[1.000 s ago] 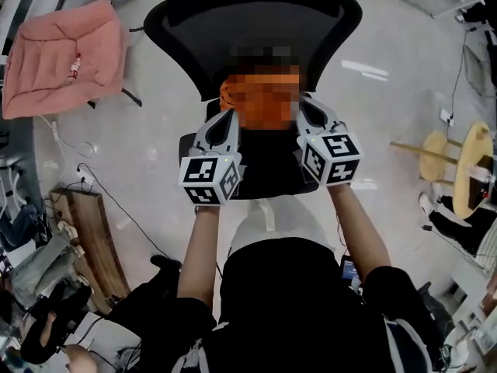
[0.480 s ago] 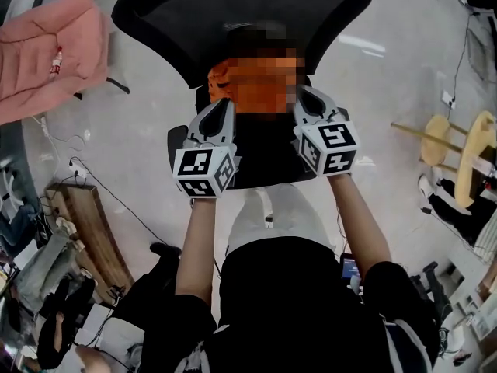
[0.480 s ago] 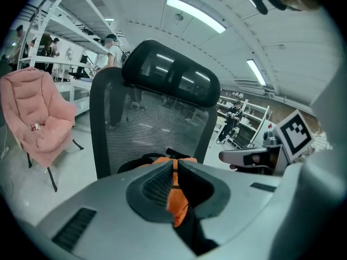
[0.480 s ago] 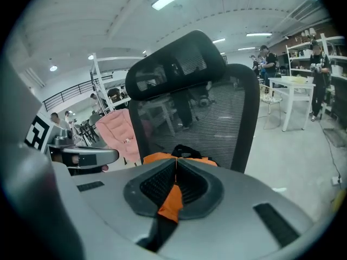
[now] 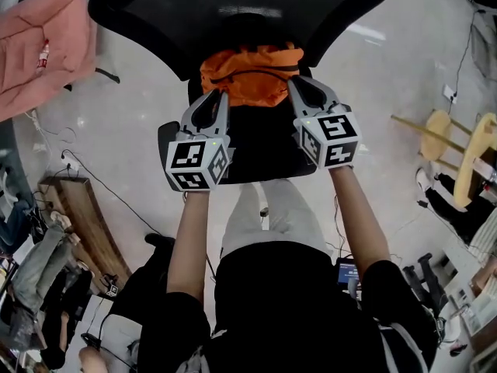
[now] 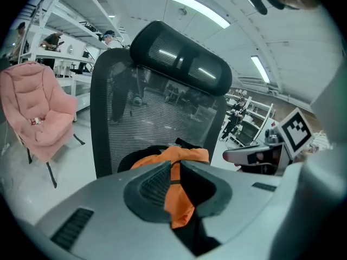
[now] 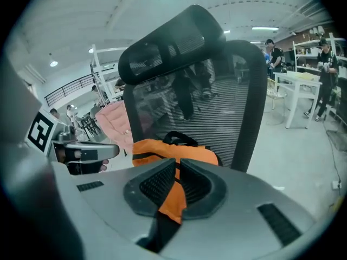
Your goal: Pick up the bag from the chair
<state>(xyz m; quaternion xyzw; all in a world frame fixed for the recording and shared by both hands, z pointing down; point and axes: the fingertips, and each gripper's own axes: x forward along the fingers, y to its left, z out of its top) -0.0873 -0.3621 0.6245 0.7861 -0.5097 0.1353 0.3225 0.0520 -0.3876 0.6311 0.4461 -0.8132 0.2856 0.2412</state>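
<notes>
An orange bag (image 5: 252, 76) with a black handle lies at the back of a black mesh office chair's seat (image 5: 256, 158), against the backrest. My left gripper (image 5: 220, 95) hovers at the bag's left front corner. Its jaws have just been opening and stand a crack apart, with nothing between them. My right gripper (image 5: 295, 82) is at the bag's right front corner, shut and empty. The bag (image 6: 184, 155) sits just beyond the left gripper (image 6: 174, 166) in the left gripper view. It (image 7: 173, 149) shows the same way beyond the right gripper (image 7: 177, 162).
A pink padded chair (image 5: 39, 45) stands at the left. A wooden stool (image 5: 458, 146) is at the right. Wooden boards (image 5: 78, 224) and cables lie on the floor at the left. People work at white tables (image 7: 303, 85) far behind.
Both grippers have sunk and come forward toward the bag; their tips now flank its front corners. The chair fills more of the head view.
</notes>
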